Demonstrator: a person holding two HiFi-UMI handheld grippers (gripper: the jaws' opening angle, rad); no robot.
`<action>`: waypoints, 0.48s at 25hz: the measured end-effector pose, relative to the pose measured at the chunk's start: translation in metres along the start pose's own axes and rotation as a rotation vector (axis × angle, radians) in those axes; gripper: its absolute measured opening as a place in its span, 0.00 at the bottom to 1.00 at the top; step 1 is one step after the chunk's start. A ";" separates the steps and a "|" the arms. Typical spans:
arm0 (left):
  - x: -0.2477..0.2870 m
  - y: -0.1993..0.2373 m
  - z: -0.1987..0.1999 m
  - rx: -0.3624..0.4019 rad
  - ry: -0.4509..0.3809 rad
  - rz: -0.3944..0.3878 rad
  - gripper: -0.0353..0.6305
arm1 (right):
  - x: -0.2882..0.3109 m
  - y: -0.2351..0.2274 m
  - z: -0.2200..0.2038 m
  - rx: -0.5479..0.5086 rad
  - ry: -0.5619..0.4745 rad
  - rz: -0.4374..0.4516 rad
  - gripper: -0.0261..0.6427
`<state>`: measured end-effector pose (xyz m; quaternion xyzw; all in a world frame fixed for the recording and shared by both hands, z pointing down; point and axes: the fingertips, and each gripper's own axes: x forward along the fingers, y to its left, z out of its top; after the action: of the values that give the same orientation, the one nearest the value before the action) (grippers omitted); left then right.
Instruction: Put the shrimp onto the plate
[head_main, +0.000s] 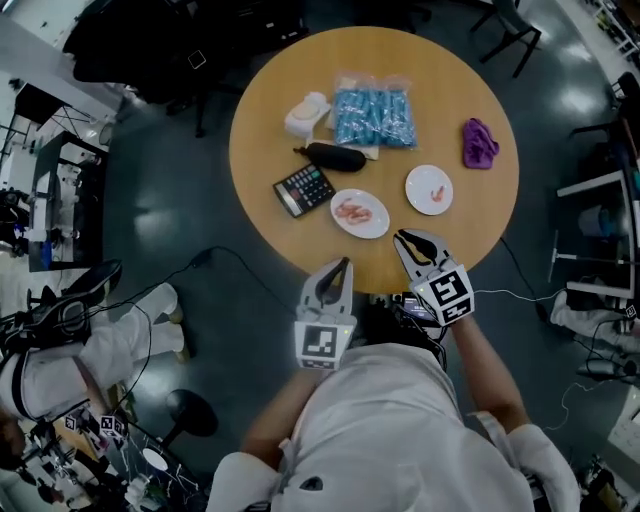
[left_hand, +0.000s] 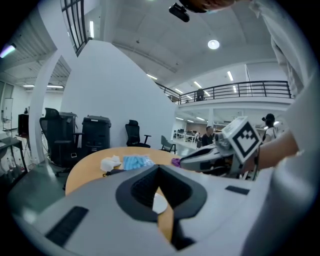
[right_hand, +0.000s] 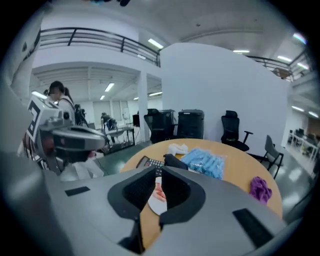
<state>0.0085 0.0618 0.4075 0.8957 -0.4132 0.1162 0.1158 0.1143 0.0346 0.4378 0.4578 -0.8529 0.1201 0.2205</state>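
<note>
Two white plates lie near the table's front edge. The left plate (head_main: 360, 214) holds pink shrimp (head_main: 351, 210); the right plate (head_main: 429, 190) holds one shrimp (head_main: 437, 192). My left gripper (head_main: 343, 263) hovers at the table's near rim, just in front of the left plate, shut and with nothing in it. My right gripper (head_main: 401, 237) is over the edge between the two plates, also shut and with nothing held. In the right gripper view, the shrimp (right_hand: 159, 191) on its plate shows just beyond the jaws of my right gripper (right_hand: 159, 172). In the left gripper view, only a sliver of plate (left_hand: 159, 202) shows past my left gripper (left_hand: 159, 170).
On the round wooden table (head_main: 260, 130) lie a black calculator (head_main: 303, 189), a dark eggplant (head_main: 336, 156), a bag of blue items (head_main: 373, 116), a white crumpled wrap (head_main: 307, 113) and a purple cloth (head_main: 480, 142). Cables run over the floor around it.
</note>
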 end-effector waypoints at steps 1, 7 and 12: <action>0.003 0.001 -0.001 0.004 0.000 -0.002 0.06 | 0.013 -0.006 -0.005 -0.030 0.041 0.022 0.07; 0.038 0.018 -0.022 -0.010 0.031 -0.004 0.06 | 0.098 -0.029 -0.056 -0.122 0.270 0.157 0.20; 0.057 0.030 -0.037 -0.033 0.049 -0.003 0.06 | 0.146 -0.030 -0.110 -0.211 0.459 0.276 0.20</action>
<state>0.0178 0.0131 0.4629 0.8912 -0.4107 0.1314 0.1408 0.0982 -0.0430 0.6052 0.2728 -0.8428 0.1599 0.4356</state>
